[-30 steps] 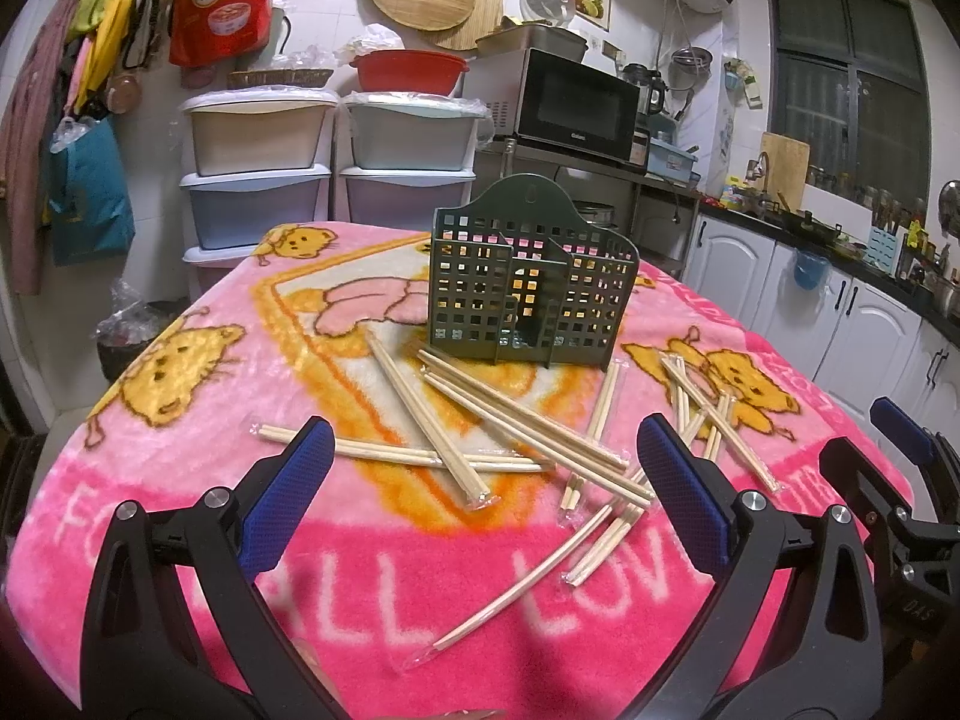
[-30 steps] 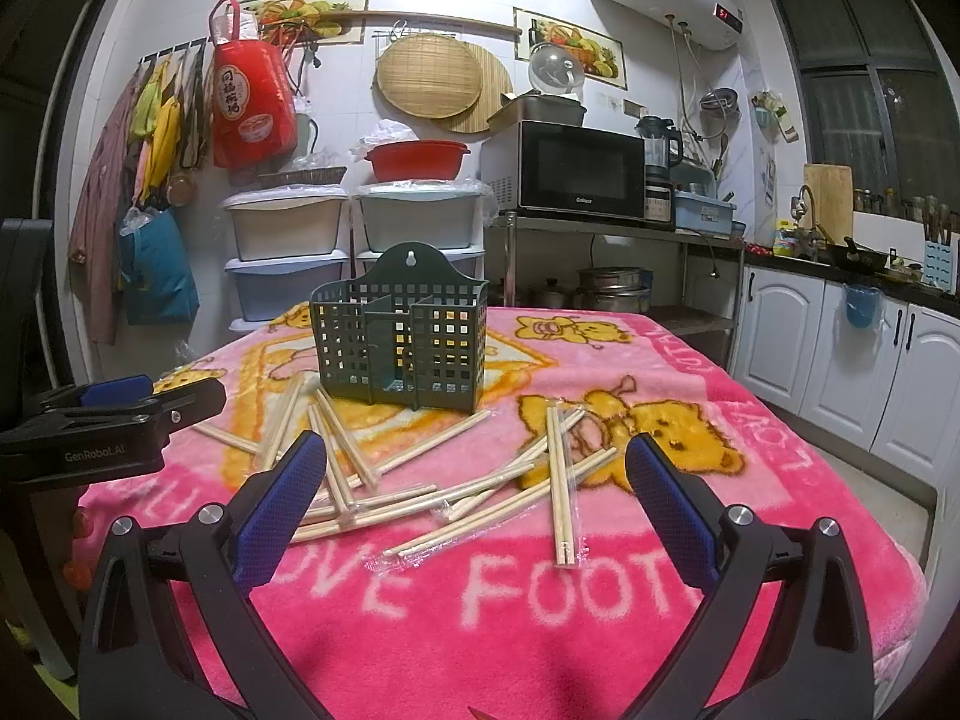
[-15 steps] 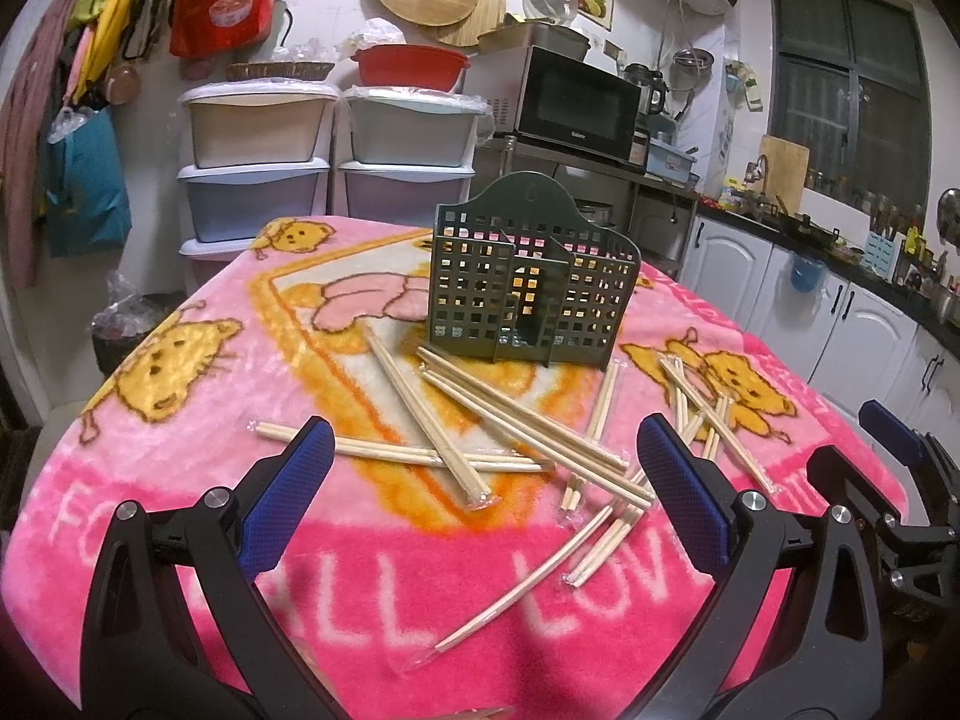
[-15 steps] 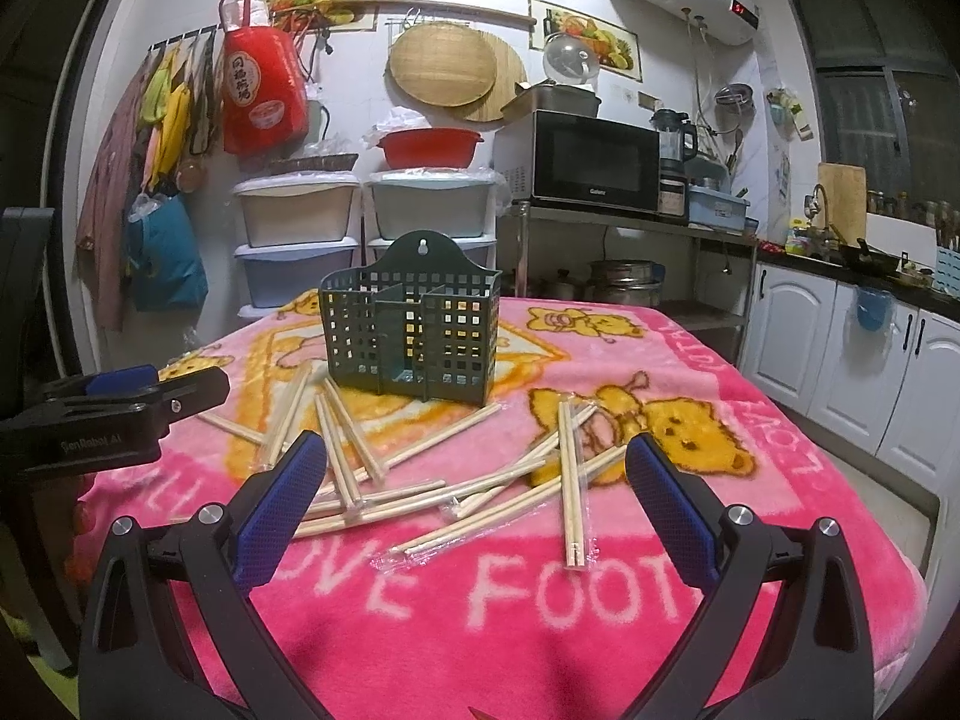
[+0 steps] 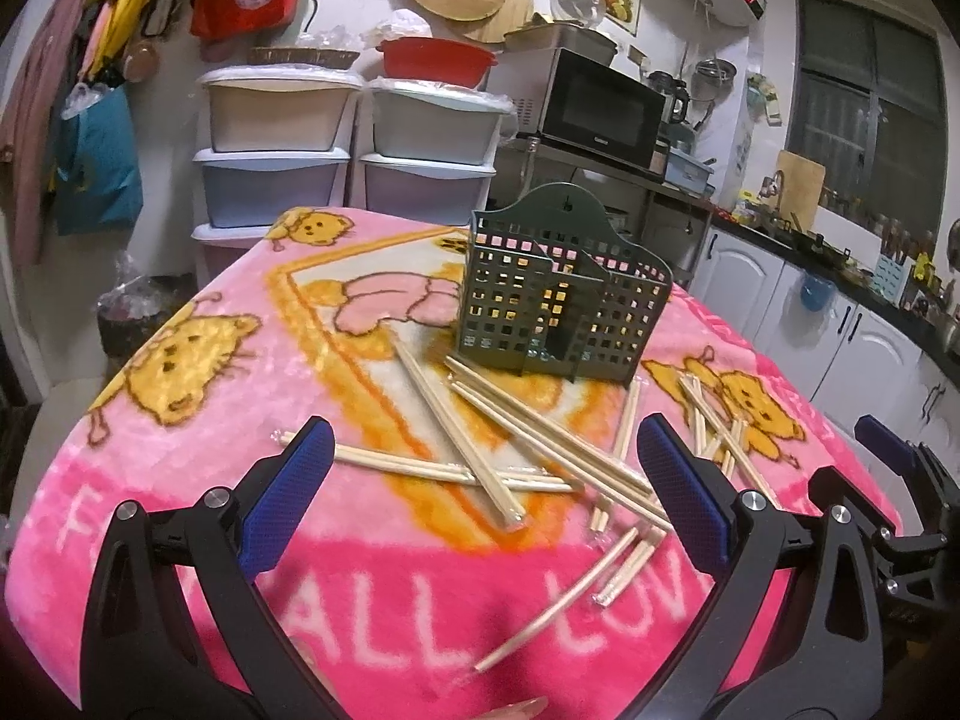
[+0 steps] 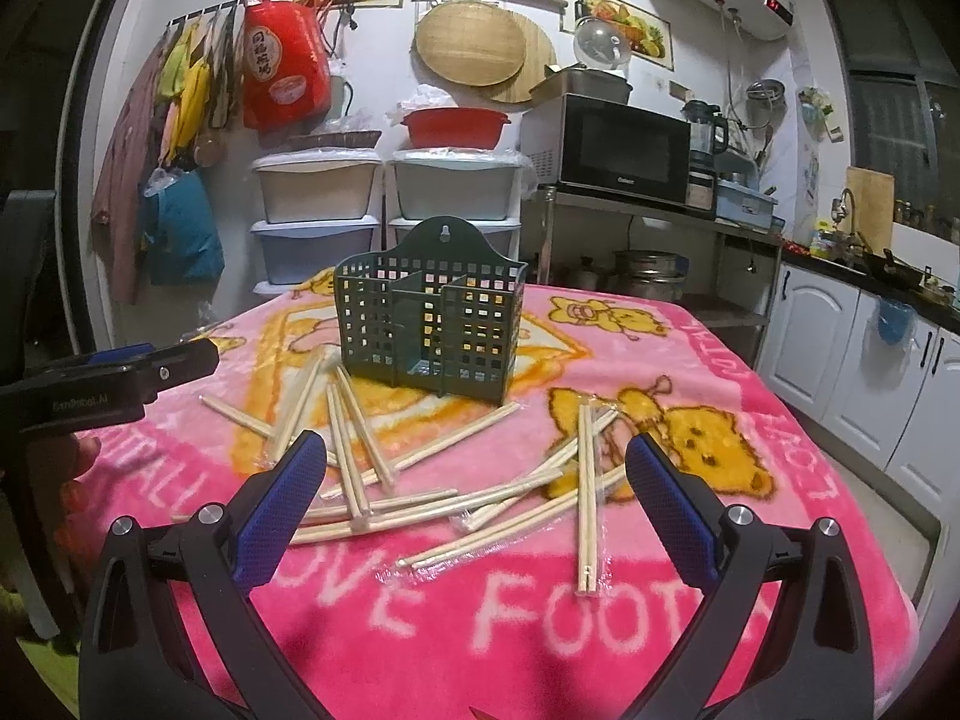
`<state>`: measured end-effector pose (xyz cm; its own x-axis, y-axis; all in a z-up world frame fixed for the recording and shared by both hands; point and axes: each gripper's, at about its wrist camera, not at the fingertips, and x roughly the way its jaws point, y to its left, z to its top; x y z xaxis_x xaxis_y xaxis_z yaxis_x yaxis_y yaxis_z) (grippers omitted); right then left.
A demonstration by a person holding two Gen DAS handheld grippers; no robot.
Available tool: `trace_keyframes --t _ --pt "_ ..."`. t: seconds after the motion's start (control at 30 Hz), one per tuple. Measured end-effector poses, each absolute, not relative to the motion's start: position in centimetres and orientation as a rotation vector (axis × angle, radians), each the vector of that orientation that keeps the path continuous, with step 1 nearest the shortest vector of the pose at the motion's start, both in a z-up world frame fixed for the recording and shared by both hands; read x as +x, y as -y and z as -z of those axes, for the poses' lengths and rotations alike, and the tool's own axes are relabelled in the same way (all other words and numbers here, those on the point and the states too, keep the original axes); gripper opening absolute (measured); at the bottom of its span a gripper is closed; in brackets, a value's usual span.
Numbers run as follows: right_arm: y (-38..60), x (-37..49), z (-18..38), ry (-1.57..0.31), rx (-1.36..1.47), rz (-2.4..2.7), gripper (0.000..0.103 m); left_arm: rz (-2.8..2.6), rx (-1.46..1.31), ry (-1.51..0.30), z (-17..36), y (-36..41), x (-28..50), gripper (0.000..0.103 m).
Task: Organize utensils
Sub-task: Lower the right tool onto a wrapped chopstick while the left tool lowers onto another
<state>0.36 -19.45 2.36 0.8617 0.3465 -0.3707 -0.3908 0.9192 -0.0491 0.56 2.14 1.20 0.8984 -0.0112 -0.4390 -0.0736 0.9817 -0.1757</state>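
Note:
A dark green perforated utensil holder (image 5: 558,306) (image 6: 429,324) stands upright at the middle of a pink cartoon blanket (image 5: 198,408) (image 6: 750,360). Several wrapped pairs of wooden chopsticks (image 5: 456,432) (image 6: 585,480) lie scattered on the blanket in front of it. My left gripper (image 5: 486,468) is open above the near edge, with chopsticks lying beyond its blue pads (image 5: 288,498). My right gripper (image 6: 477,480) is open too, nothing between its fingers. The right gripper (image 5: 900,474) shows at the right of the left wrist view, and the left gripper (image 6: 108,378) at the left of the right wrist view.
Stacked plastic drawers (image 6: 318,222) and a microwave (image 6: 618,150) on a metal shelf stand behind the table. White kitchen cabinets (image 6: 840,342) run along the right. Bags hang on the left wall (image 6: 276,42).
Both grippers have moved slightly forward and lower toward the chopsticks; the holder looks a little nearer. Both stay open.

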Motion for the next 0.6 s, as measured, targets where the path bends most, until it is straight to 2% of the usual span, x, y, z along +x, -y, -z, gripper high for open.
trace_keyframes --t 0.6 --pt "19.4 5.0 -4.6 -0.399 -0.166 -0.356 0.097 -0.029 -0.227 -0.505 -3.8 -5.1 5.4 0.093"
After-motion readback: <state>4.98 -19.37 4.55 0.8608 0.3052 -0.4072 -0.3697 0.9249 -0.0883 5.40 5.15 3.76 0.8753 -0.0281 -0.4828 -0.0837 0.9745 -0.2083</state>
